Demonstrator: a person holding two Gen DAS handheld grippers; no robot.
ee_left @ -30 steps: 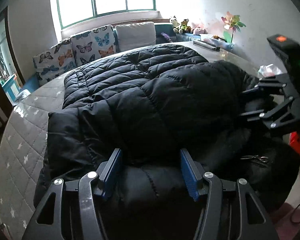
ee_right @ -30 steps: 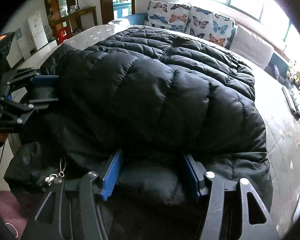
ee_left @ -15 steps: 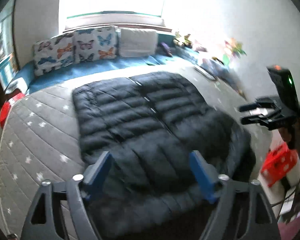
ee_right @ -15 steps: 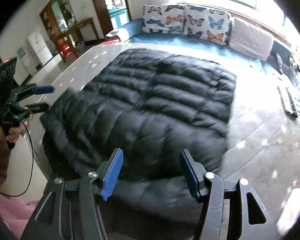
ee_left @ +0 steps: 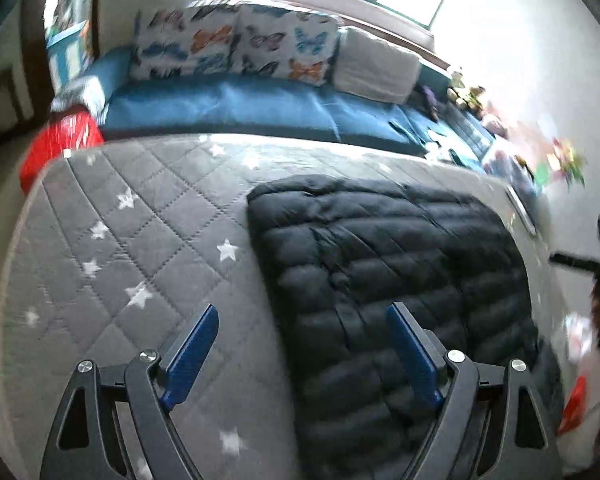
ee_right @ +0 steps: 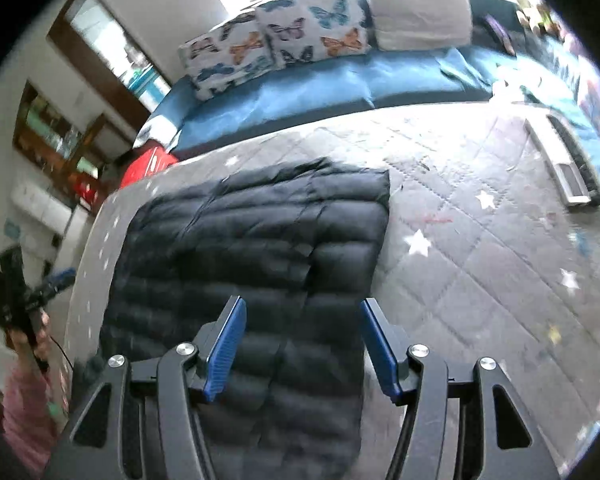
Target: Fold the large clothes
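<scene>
A black quilted down jacket (ee_left: 380, 248) lies spread flat on the grey star-patterned mattress (ee_left: 140, 220). My left gripper (ee_left: 302, 312) hangs open above the jacket's left edge, with one blue finger over bare mattress and the other over the jacket. It holds nothing. In the right wrist view the jacket (ee_right: 260, 232) fills the left half of the mattress (ee_right: 480, 240). My right gripper (ee_right: 302, 303) is open above the jacket's near right part, with nothing between its pads. The image is motion-blurred.
A blue bench (ee_left: 240, 108) with butterfly cushions (ee_left: 284, 48) and a white cushion (ee_left: 376, 68) runs along the far side. A red box (ee_left: 60, 144) sits at the far left corner. A long white device (ee_right: 568, 168) lies on the mattress's right side. A pink-sleeved arm (ee_right: 24, 360) shows at left.
Both grippers have let go of the jacket's folded edge and pulled back and up. The left jaws have opened wider. The jacket now lies flat, farther off.
</scene>
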